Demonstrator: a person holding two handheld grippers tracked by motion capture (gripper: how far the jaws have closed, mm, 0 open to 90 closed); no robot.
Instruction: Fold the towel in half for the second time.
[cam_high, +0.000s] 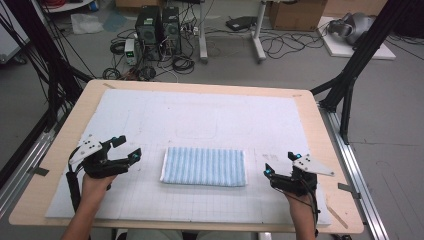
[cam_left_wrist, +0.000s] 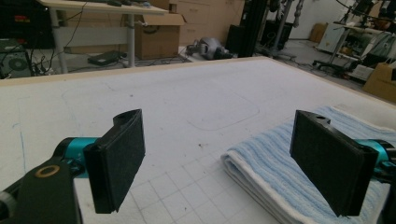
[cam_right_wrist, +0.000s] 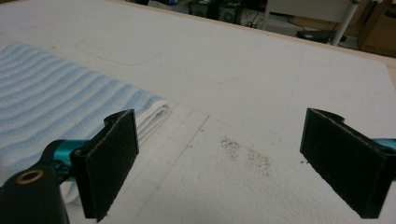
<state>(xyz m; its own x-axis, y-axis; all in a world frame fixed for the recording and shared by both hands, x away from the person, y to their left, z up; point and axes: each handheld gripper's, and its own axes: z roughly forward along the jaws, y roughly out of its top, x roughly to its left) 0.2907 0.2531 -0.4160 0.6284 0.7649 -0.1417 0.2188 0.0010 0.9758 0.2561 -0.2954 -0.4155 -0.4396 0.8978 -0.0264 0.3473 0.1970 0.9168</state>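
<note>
Blue-striped folded towel (cam_high: 204, 167) lay at frame centre, flanked by left gripper (cam_high: 127, 149) and right gripper (cam_high: 280, 164), jaws spread, seemingly poised to grasp it.

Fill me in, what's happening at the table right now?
A person holds a two-jaw gripper in each hand over a white mat. A folded blue-and-white striped towel lies flat between them. The left gripper sits just off the towel's left end, the right gripper just off its right end. Both have their jaws spread wide and hold nothing; neither touches the towel.
</note>
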